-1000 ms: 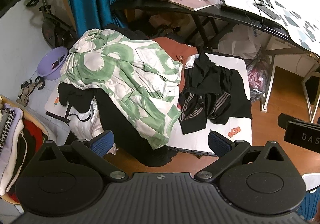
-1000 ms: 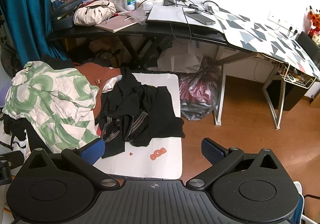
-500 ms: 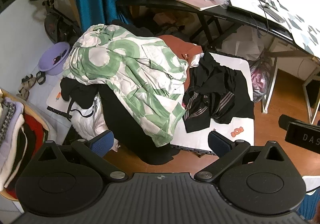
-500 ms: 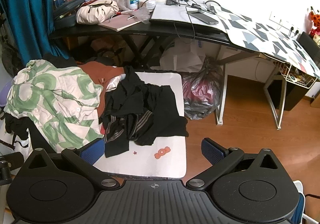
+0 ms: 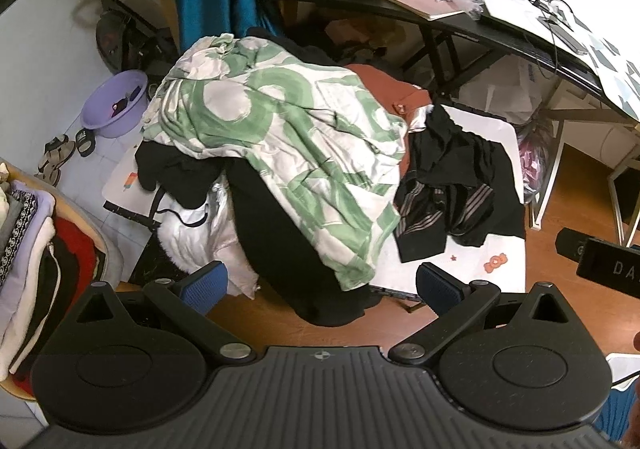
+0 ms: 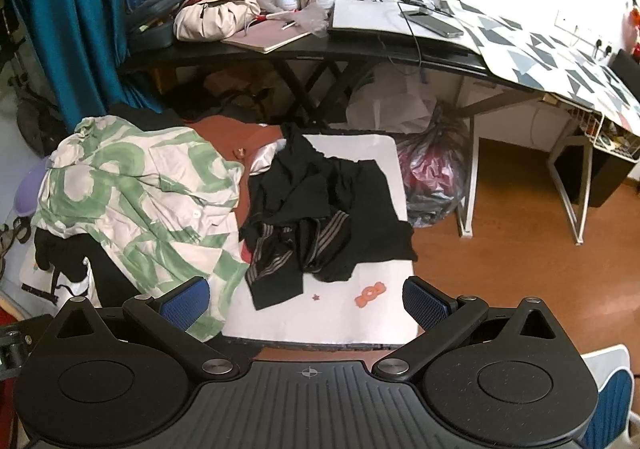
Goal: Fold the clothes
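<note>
A heap of clothes covers the left of a low white table [image 5: 508, 137] [image 6: 384, 313]: a green-and-white patterned garment [image 5: 280, 137] [image 6: 136, 201] on top, black pieces and a rust-brown one [image 5: 384, 89] under it. A crumpled black garment with striped trim [image 5: 452, 185] [image 6: 320, 217] lies alone on the right half. My left gripper [image 5: 320, 285] is open, held above the table's near edge in front of the heap. My right gripper [image 6: 306, 299] is open too, above the near edge just short of the black garment. Neither touches cloth.
Folded clothes are stacked on a round surface [image 5: 24, 233] at far left. A cluttered black desk [image 6: 360, 49] stands behind, with a plastic bag [image 6: 432, 177] under it. A purple basin [image 5: 116, 101] and sandals sit on the tiled floor. Wooden floor lies to the right.
Both grippers have moved forward toward the table, so the heap and the black garment look larger. Both stay open; the clothes have not moved.
</note>
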`<state>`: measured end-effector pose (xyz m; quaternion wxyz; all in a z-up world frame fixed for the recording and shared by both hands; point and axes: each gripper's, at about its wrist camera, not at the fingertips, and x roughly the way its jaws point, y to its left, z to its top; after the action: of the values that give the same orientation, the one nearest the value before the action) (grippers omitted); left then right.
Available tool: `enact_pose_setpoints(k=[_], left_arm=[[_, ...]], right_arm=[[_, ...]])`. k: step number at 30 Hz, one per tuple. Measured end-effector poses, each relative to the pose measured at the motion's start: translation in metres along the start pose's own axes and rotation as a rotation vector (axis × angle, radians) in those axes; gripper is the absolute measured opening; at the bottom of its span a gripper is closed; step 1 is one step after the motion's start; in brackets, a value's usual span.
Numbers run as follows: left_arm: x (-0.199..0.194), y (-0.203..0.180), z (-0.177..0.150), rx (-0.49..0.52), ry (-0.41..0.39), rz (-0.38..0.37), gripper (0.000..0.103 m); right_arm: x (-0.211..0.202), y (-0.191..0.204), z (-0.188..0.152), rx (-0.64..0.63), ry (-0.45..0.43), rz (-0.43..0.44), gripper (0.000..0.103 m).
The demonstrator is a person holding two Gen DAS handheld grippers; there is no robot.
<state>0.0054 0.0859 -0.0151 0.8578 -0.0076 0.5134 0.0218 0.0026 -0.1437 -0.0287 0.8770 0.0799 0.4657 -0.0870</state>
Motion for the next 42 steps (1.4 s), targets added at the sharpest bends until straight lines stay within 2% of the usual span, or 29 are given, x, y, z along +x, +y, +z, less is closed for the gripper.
enact_pose_setpoints(k=[9, 16, 24, 29, 39, 42], left_arm=[[0.016, 0.046, 0.001, -0.020, 0.024, -0.019, 0.102], [0.025, 0.058, 0.012, -0.013, 0.006, -0.016, 0.102], [0.049, 0.062, 0.033, -0.026, 0.010, -0.008, 0.102], [0.073, 0.063, 0.064, -0.073, 0.030, -0.007, 0.102], [0.115, 0.050, 0.130, -0.118, 0.054, -0.037, 0.102], [0.125, 0.044, 0.147, -0.124, 0.060, -0.040, 0.102]], right_arm=[[0.006, 0.041, -0.004, -0.001, 0.004, -0.023, 0.102], [0.008, 0.054, 0.003, -0.011, -0.035, -0.036, 0.102], [0.034, 0.057, 0.020, -0.006, -0.042, -0.043, 0.102], [0.063, 0.059, 0.045, -0.016, -0.055, -0.052, 0.102], [0.119, 0.037, 0.114, 0.043, -0.038, 0.016, 0.102], [0.136, 0.030, 0.128, 0.056, -0.070, 0.033, 0.102]])
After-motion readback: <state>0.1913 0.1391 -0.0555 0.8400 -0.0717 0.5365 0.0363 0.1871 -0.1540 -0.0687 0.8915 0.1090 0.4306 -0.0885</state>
